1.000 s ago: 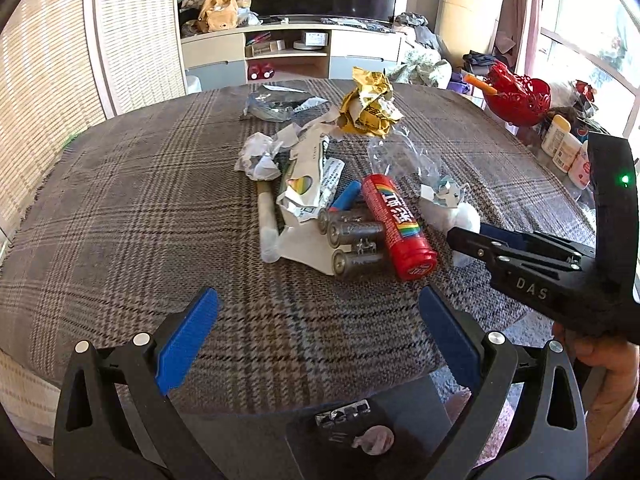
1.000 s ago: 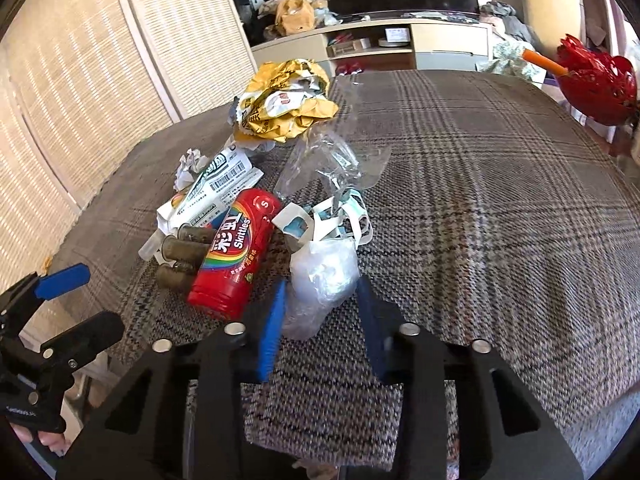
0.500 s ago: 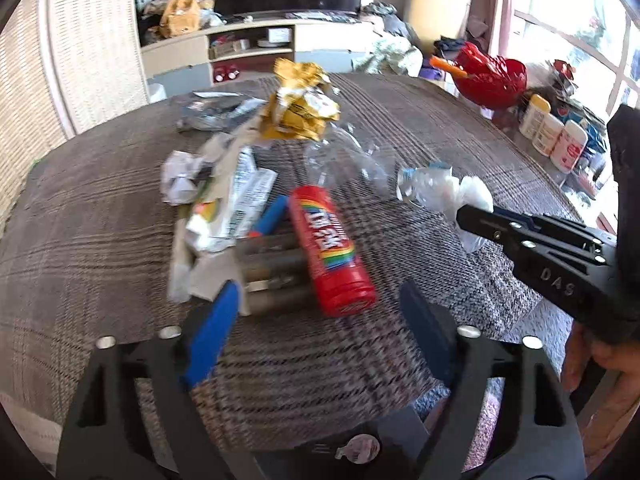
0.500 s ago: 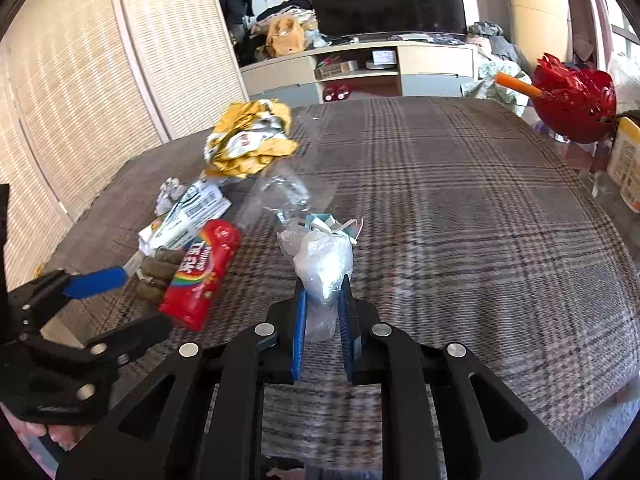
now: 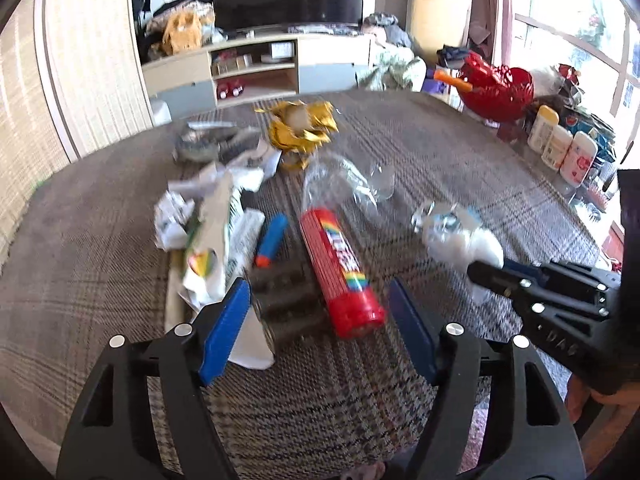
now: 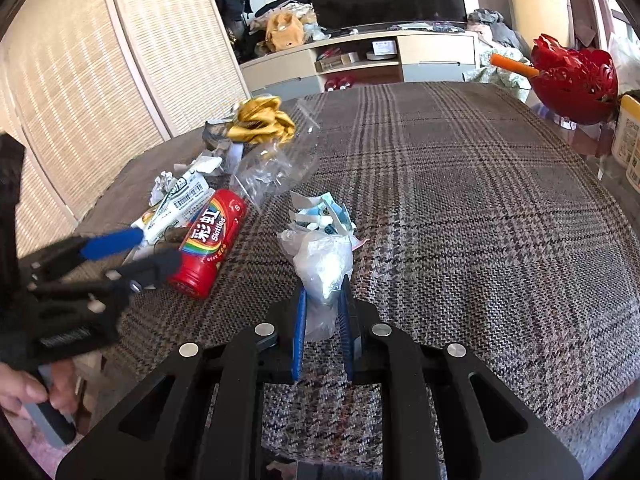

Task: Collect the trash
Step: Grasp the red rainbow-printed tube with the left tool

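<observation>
Trash lies on a plaid-covered table (image 6: 460,200). My right gripper (image 6: 323,300) is shut on a crumpled white plastic bag (image 6: 322,262) with blue-and-white scraps at its far end; it also shows in the left wrist view (image 5: 464,236). My left gripper (image 5: 316,312) is open, its fingers astride a red Skittles tube (image 5: 340,272) and several batteries (image 5: 286,304). The tube also shows in the right wrist view (image 6: 210,240). Beside them lie a blue pen cap (image 5: 272,238), white wrappers (image 5: 212,236), clear plastic (image 5: 344,184) and a gold wrapper (image 5: 302,128).
A red basket (image 6: 574,80) and white bottles (image 5: 560,146) stand past the table's right side. A TV cabinet (image 5: 256,68) is behind. A wicker screen (image 6: 80,80) stands at the left. The near table edge lies just under both grippers.
My right gripper has closed on the white plastic bag and holds it. My left gripper has moved forward and now straddles the red tube and batteries.
</observation>
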A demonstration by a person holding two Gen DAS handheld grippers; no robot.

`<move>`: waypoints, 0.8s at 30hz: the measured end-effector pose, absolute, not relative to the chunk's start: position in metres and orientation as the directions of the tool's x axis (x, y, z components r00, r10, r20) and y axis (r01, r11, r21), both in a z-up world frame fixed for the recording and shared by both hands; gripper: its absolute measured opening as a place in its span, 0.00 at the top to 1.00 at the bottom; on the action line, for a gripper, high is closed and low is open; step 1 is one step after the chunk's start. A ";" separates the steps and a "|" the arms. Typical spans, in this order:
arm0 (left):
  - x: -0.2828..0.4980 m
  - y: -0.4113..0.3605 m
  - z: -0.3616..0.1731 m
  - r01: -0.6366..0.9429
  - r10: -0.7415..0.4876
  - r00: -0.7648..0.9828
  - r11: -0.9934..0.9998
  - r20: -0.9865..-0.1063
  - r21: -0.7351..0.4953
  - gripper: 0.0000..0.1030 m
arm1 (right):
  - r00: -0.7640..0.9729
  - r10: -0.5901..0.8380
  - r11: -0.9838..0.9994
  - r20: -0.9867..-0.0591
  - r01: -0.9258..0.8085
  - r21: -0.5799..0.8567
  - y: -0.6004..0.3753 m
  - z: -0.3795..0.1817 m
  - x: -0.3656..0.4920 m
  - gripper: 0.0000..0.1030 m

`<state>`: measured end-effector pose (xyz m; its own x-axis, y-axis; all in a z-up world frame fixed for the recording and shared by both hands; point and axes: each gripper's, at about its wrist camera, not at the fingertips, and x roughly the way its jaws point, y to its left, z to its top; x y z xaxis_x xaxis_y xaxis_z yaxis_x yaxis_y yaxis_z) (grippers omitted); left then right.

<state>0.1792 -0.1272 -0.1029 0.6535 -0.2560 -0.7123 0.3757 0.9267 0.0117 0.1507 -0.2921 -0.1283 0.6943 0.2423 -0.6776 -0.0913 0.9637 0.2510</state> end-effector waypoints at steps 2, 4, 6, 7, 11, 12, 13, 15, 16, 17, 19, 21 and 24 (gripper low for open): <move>0.181 -0.128 -0.101 0.375 -0.265 0.648 0.927 -0.714 -0.004 0.34 | 0.694 0.250 0.961 -0.675 -0.095 0.258 -0.292 -0.129 0.151 0.84; 0.183 -0.129 -0.100 0.383 -0.281 0.642 0.923 -0.714 -0.019 0.35 | 0.695 0.254 0.960 -0.673 -0.099 0.260 -0.291 -0.127 0.153 0.84; 0.184 -0.133 -0.100 0.396 -0.289 0.638 0.918 -0.713 -0.018 0.36 | 0.695 0.256 0.960 -0.672 -0.101 0.261 -0.290 -0.127 0.154 0.84; 0.184 -0.135 -0.101 0.404 -0.295 0.635 0.915 -0.714 -0.018 0.39 | 0.696 0.256 0.960 -0.671 -0.100 0.262 -0.290 -0.127 0.154 0.84; 0.190 -0.145 -0.109 0.432 -0.314 0.600 0.901 -0.736 -0.032 0.58 | 0.697 0.258 0.959 -0.669 -0.102 0.264 -0.292 -0.126 0.154 0.84; 0.192 -0.147 -0.112 0.436 -0.316 0.590 0.899 -0.743 -0.036 0.61 | 0.696 0.260 0.959 -0.669 -0.104 0.264 -0.293 -0.126 0.154 0.84; 0.193 -0.148 -0.114 0.438 -0.318 0.582 0.898 -0.749 -0.041 0.64 | 0.695 0.262 0.959 -0.669 -0.106 0.265 -0.294 -0.127 0.153 0.84; 0.194 -0.150 -0.120 0.439 -0.314 0.574 0.898 -0.757 -0.040 0.65 | 0.691 0.266 0.958 -0.672 -0.108 0.268 -0.294 -0.129 0.150 0.84; 0.195 -0.150 -0.122 0.439 -0.313 0.567 0.897 -0.762 -0.042 0.66 | 0.688 0.268 0.957 -0.675 -0.107 0.270 -0.294 -0.131 0.149 0.84; 0.195 -0.150 -0.125 0.439 -0.315 0.562 0.897 -0.765 -0.047 0.66 | 0.685 0.269 0.956 -0.677 -0.106 0.273 -0.293 -0.133 0.148 0.84; 0.198 -0.150 -0.130 0.439 -0.318 0.546 0.897 -0.775 -0.058 0.66 | 0.681 0.272 0.954 -0.680 -0.100 0.281 -0.294 -0.137 0.146 0.84; 0.199 -0.151 -0.134 0.436 -0.315 0.545 0.898 -0.777 -0.059 0.66 | 0.681 0.276 0.952 -0.678 -0.096 0.291 -0.295 -0.139 0.142 0.84; 0.201 -0.153 -0.137 0.437 -0.311 0.548 0.898 -0.777 -0.051 0.66 | 0.681 0.277 0.951 -0.678 -0.093 0.295 -0.296 -0.140 0.139 0.84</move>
